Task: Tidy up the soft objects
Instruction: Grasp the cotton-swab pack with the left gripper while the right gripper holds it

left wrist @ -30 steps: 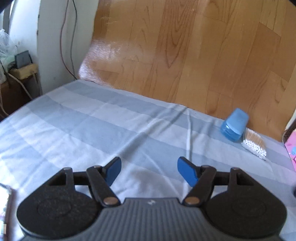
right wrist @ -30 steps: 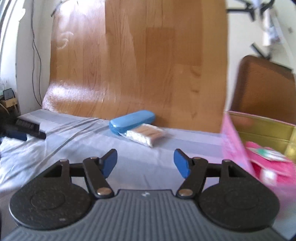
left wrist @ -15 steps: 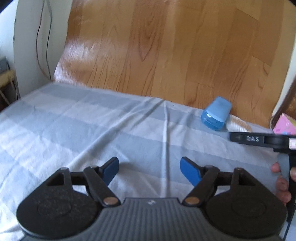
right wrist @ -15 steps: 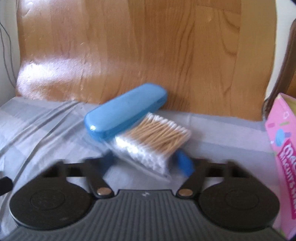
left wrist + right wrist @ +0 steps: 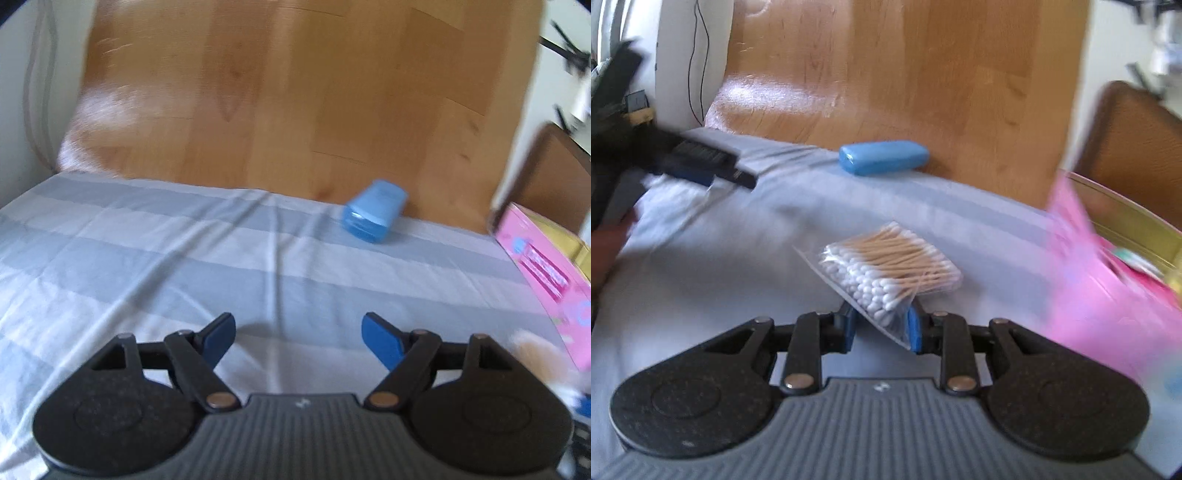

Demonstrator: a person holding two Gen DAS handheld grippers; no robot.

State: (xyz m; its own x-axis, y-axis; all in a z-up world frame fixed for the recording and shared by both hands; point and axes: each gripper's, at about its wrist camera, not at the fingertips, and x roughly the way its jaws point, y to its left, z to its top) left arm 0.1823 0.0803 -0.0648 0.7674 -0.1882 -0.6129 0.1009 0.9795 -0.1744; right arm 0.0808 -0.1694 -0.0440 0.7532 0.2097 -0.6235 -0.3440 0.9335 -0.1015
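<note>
The right hand-held gripper [image 5: 881,326] has just been closing and now pinches the near end of a clear bag of cotton swabs [image 5: 892,267] between its 2 blue pads; the bag juts forward from the fingers, tilted above the grey striped sheet [image 5: 746,236]. Ahead of it a blue case [image 5: 883,156] lies against the wooden board [image 5: 905,74], and a pink box [image 5: 1108,295] blurs past on its right. The left hand-held gripper [image 5: 297,334] has just been opening; its jaws stand wide apart with nothing between them, over bare sheet, the blue case ahead and slightly right.
</note>
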